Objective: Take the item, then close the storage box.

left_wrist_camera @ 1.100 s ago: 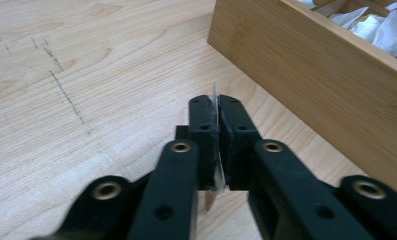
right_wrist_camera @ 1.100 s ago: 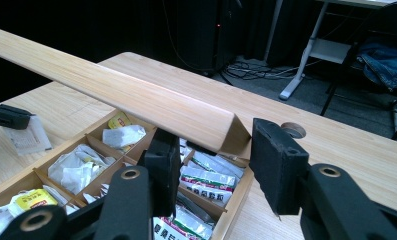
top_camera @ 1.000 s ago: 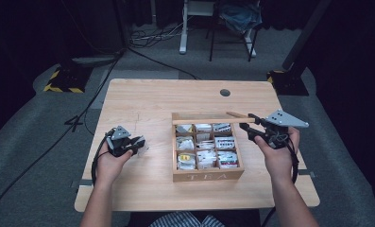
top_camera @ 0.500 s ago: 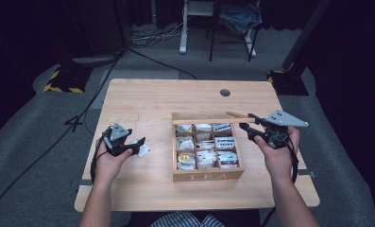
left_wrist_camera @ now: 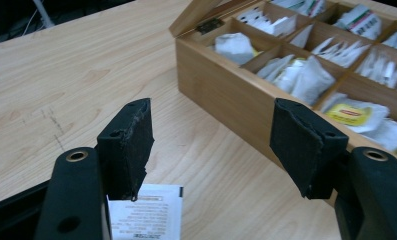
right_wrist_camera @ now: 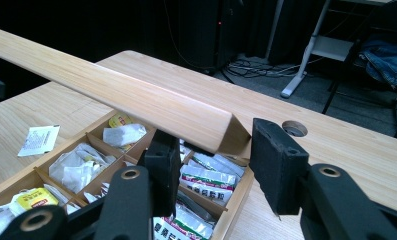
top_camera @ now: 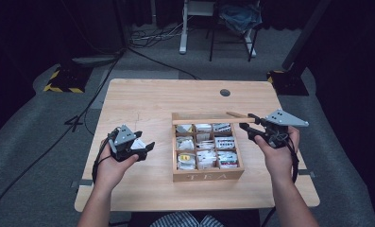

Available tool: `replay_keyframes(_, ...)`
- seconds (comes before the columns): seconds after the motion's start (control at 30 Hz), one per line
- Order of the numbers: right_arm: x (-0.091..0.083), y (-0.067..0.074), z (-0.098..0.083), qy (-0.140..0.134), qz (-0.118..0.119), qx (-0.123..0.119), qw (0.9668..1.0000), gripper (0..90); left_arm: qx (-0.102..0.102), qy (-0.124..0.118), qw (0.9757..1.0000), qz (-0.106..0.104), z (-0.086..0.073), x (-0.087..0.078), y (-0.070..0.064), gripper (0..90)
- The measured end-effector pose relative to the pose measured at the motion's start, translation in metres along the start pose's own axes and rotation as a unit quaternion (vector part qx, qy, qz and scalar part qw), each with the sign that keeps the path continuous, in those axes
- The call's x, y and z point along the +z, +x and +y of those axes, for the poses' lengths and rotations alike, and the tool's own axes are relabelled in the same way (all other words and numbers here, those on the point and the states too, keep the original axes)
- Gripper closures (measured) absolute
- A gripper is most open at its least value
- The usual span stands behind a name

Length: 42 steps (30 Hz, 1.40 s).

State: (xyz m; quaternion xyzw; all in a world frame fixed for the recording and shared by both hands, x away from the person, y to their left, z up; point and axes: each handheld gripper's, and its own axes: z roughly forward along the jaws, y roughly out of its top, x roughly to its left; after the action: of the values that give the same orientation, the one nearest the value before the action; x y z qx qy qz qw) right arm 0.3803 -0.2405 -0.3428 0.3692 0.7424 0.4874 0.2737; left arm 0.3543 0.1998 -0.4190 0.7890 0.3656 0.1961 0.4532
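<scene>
While the left gripper (left_wrist_camera: pixel 211 145), jaws just opened and apart, half hides a tea packet (left_wrist_camera: pixel 148 212), the right gripper (right_wrist_camera: pixel 213 165) seemingly clamps the lid (right_wrist_camera: pixel 136 100).

The left gripper (top_camera: pixel 145 150) has just opened its fingers, leaving the sachet (left_wrist_camera: pixel 146 212) on the table.

Overhead light falls on the pale wooden bench (top_camera: pixel 185 101), leaving the floor and room from nine through three o'clock dim to black. The high view is soft and grainy. Both gripper views are sharper, though the near tongs blur slightly at six o'clock; shadows are short, glare mild.
</scene>
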Motion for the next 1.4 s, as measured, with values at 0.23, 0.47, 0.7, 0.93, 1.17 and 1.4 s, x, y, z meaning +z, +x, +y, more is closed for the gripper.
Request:
replay_keyframes(0.23,0.0,0.0,0.0,0.002,0.001,0.0,1.0,56.3,0.017,-0.004,0.9991,-0.039,-0.007,-0.004,-0.021,34.3)
replay_keyframes(0.47,-0.001,0.0,-0.001,0.007,0.003,-0.002,1.0,56.3,0.032,0.036,0.996,-0.075,-0.031,0.011,-0.039,33.1)
replay_keyframes(0.7,-0.002,0.0,-0.002,0.015,0.008,-0.003,0.9998,56.6,0.023,0.078,0.9921,-0.095,-0.054,0.031,-0.042,32.4)
replay_keyframes(0.93,-0.003,-0.001,-0.001,0.025,0.014,-0.005,0.9996,56.6,0.022,0.11,0.9893,-0.094,-0.067,0.043,-0.045,31.3)
replay_keyframes(1.17,-0.006,-0.001,-0.002,0.046,0.024,-0.002,0.9986,56.3,0.032,0.121,0.9885,-0.085,-0.07,0.048,-0.048,30.3)
replay_keyframes(1.4,-0.008,-0.001,-0.001,0.071,0.034,0.008,0.9968,56.2,0.026,0.122,0.9885,-0.086,-0.07,0.047,-0.046,29.3)
